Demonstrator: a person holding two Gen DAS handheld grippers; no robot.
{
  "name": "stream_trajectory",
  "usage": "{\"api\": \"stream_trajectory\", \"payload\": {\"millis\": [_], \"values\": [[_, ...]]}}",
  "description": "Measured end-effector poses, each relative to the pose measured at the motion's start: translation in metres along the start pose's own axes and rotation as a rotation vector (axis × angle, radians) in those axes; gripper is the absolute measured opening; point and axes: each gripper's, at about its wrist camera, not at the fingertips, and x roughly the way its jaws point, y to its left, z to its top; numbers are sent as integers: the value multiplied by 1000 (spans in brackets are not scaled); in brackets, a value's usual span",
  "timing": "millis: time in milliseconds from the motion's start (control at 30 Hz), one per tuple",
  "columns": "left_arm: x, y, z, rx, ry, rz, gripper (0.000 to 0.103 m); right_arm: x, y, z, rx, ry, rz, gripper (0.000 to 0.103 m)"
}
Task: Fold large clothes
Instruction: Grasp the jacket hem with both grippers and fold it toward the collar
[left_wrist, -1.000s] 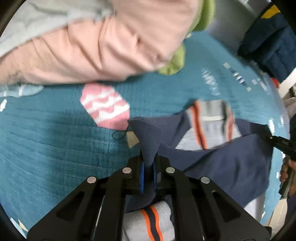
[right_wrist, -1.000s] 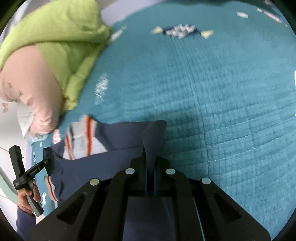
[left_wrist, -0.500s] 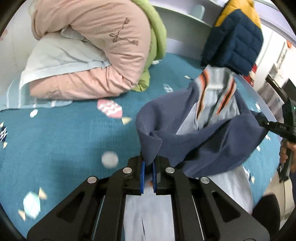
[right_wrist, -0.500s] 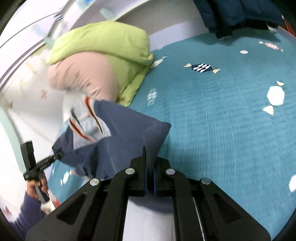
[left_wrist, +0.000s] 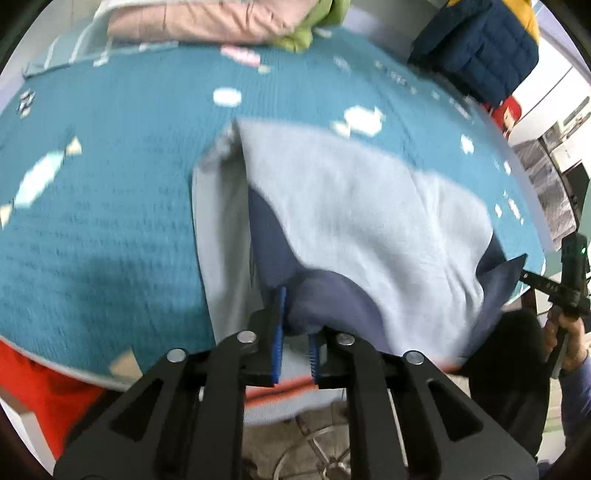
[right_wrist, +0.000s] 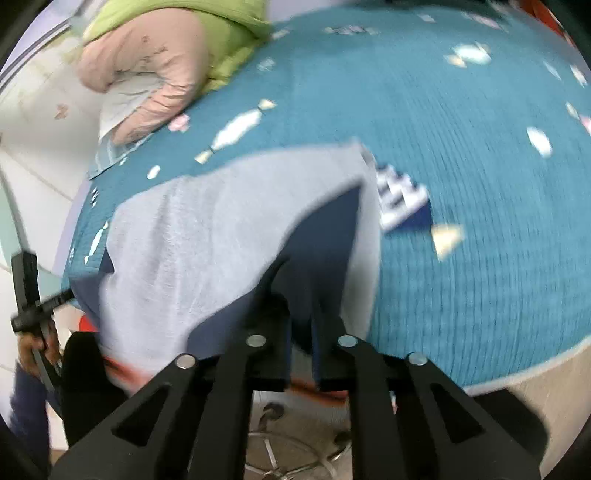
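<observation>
Teal quilt (left_wrist: 110, 206) (candy print), pink bedding (right_wrist: 162, 74), navy jacket (left_wrist: 476, 48).

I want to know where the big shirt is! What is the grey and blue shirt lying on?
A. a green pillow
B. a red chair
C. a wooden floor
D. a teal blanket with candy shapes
D: the grey and blue shirt is spread across the teal blanket printed with candy shapes.

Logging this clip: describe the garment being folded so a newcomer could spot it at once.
On the teal quilted bedspread, near its front edge, lies the pale grey and navy sweatshirt, the only flat-spread garment. Unlike the pink and green bedding pile at the far side, each navy corner sits between a gripper's fingers.
</observation>
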Motion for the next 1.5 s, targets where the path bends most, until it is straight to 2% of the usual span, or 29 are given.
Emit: {"api": "stream_trajectory", "payload": {"millis": [33,100,167,233,267,333,400,500,567,667,700,767,867,933,967,1000,1067,1100,1267,1367,1433,1500], "values": [[0,0,-3,-3,1,5,12,-3,-1,-3,4,0,-12,17],[-8,3,-9,-32,7,19,23,-15,-2,-7,21,-10,-23,18],[-23,8,-9,-71,-13,17,26,-29,-1,-10,24,-31,-49,21],[-38,9,-11,-90,-40,76,37,-48,6,-8,24,-64,-107,21],[-50,11,-11,-116,-72,136,42,-55,6,-8,38,-78,-103,25],[-69,10,-8,-144,-149,115,47,-70,13,-7,63,-128,-47,27],[-70,1,0,-115,-171,93,47,-69,32,2,47,-157,-2,27],[-43,-19,13,-64,-132,54,54,-35,43,13,40,-102,42,26],[-5,-26,15,-55,-34,32,57,0,34,9,78,-17,-5,11],[39,-14,2,-100,104,120,57,31,11,-14,189,99,-39,3],[45,-5,-6,-130,120,129,57,39,4,-25,212,143,-70,3],[40,3,-12,-166,73,83,57,50,-11,-43,261,196,-106,0],[36,12,-10,-199,60,48,57,51,-20,-49,311,183,-70,1],[22,20,-8,-225,30,31,57,32,1,-40,241,124,-90,3],[9,26,-8,-243,-21,16,58,20,16,-33,188,79,-97,3],[1,29,-8,-255,-49,18,63,12,27,-28,156,45,-93,3],[-14,44,-9,-297,-113,34,68,4,56,-14,83,-13,-52,3],[-16,53,-8,-318,-120,44,68,6,72,-5,45,-31,-28,3],[8,82,-11,-430,-30,19,69,53,125,49,-51,-52,40,3],[22,82,-18,-430,-2,11,69,81,140,77,-48,-60,59,6],[32,79,-25,-425,23,10,69,97,145,83,-28,-56,62,6],[33,72,-26,-394,10,34,72,115,151,93,3,-44,56,6]]}}
